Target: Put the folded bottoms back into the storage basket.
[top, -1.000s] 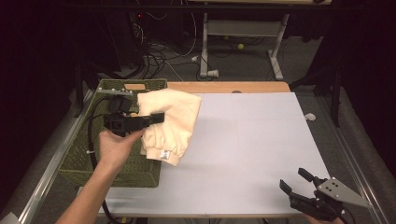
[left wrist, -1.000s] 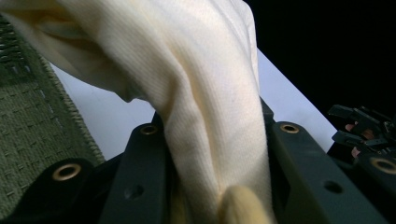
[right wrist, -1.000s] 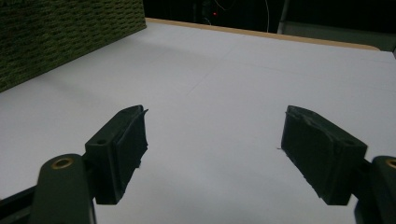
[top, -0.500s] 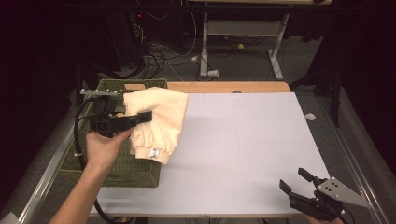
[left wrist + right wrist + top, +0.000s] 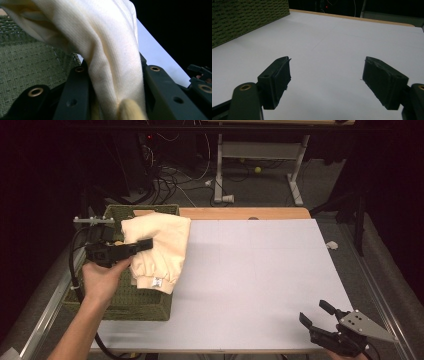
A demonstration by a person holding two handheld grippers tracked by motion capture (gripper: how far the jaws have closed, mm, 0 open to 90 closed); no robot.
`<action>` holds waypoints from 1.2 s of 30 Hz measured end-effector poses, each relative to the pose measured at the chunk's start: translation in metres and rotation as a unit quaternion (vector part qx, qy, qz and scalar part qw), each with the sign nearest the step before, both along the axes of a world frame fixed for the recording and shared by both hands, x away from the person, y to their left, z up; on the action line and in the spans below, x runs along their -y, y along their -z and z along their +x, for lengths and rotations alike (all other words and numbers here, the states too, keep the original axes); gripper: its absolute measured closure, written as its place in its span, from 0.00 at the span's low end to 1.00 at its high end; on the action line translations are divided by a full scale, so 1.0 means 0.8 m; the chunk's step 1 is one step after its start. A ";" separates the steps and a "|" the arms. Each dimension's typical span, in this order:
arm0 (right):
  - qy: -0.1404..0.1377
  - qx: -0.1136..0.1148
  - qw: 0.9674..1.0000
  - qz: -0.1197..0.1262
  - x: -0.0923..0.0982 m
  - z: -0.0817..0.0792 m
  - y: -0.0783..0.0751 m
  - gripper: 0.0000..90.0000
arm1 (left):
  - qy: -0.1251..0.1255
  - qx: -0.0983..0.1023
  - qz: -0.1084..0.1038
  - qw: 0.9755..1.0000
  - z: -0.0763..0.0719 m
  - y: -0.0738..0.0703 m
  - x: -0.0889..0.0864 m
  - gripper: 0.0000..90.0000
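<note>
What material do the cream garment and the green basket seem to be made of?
The cream garment looks like soft knitted cotton fleece, matte: fine ribbing shows in the left gripper view, and it drapes in folds where it is clamped. The green basket seems woven from cord or plastic fibre, matte; its wall shows a regular braided pattern. The exact fibre cannot be told.

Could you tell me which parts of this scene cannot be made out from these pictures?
- Basket contents: in the high view the cream garment and the left gripper cover them.
- Garment label: too small to read, high view.
- Left gripper's finger pads: buried in the cloth, left gripper view.
- Right gripper: its holding hand is cut off by the high view's bottom edge.
</note>
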State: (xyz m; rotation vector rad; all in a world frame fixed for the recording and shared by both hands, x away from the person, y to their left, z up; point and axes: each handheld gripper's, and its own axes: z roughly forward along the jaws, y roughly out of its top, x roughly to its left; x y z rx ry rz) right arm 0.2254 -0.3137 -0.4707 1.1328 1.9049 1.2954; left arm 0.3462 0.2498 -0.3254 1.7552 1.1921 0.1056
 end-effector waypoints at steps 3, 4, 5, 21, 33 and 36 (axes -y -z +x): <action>0.000 0.000 1.000 0.000 0.000 0.000 0.000 0.26 | -0.004 -0.001 0.003 1.000 0.000 0.001 -0.003 0.75; 0.000 0.000 1.000 0.000 0.000 0.000 0.000 0.26 | -0.006 -0.001 0.005 1.000 0.000 0.001 -0.004 0.75; 0.000 0.000 1.000 0.000 0.000 0.000 0.000 0.26 | -0.009 -0.001 0.006 1.000 0.001 0.002 -0.005 0.75; 0.000 0.000 1.000 0.000 0.000 0.000 0.000 0.26 | -0.049 -0.009 0.017 0.999 0.010 0.015 -0.029 0.75; 0.000 -0.001 1.000 -0.002 0.000 0.000 0.000 0.26 | -0.081 -0.022 0.019 0.996 0.025 0.030 -0.047 0.74; 0.001 -0.001 1.000 0.000 0.000 0.000 0.000 0.26 | -0.088 -0.024 0.021 0.996 0.031 0.036 -0.050 0.74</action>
